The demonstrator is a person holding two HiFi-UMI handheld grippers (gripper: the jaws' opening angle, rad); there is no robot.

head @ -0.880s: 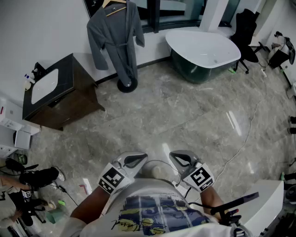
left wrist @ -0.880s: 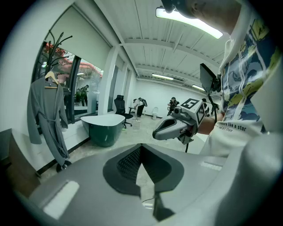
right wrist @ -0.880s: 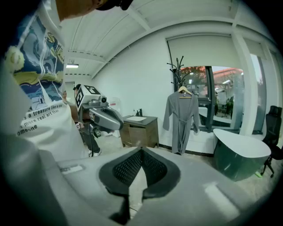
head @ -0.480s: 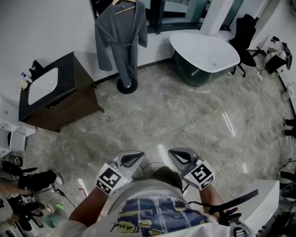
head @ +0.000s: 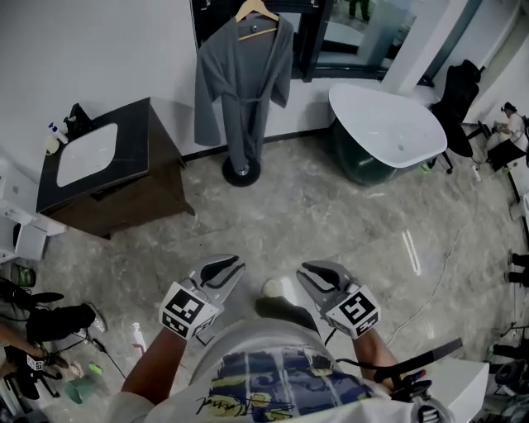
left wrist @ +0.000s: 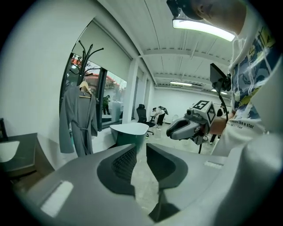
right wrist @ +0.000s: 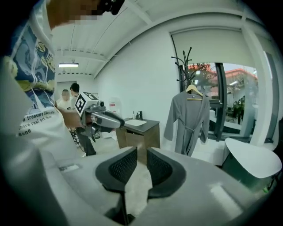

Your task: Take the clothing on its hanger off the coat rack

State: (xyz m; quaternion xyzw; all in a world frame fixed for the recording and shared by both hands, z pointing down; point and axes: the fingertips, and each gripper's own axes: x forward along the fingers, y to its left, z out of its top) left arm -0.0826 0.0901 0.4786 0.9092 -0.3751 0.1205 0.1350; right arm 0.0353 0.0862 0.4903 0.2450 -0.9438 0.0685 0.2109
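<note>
A grey robe (head: 244, 91) hangs on a wooden hanger (head: 256, 12) from a black coat rack whose round base (head: 241, 172) stands by the far wall. The robe (left wrist: 79, 119) and the rack's branches (left wrist: 86, 50) show at the left of the left gripper view. In the right gripper view the robe (right wrist: 188, 119) is at centre right. My left gripper (head: 227, 263) (left wrist: 141, 148) and right gripper (head: 307, 268) (right wrist: 142, 151) are held close to my body, far short of the robe. Each has only a narrow gap between its jaws, with nothing in it.
A dark vanity with a white sink (head: 107, 165) stands left of the rack, and a white bathtub (head: 388, 124) to its right. A black chair (head: 459, 91) and a cable (head: 438, 248) are at the right. Camera gear (head: 58, 318) and a bottle (head: 136, 337) lie at the lower left.
The view has swung, so the robe and rack now sit further right and lower in the picture. Both grippers stay in front of my body, the left one slightly further left.
</note>
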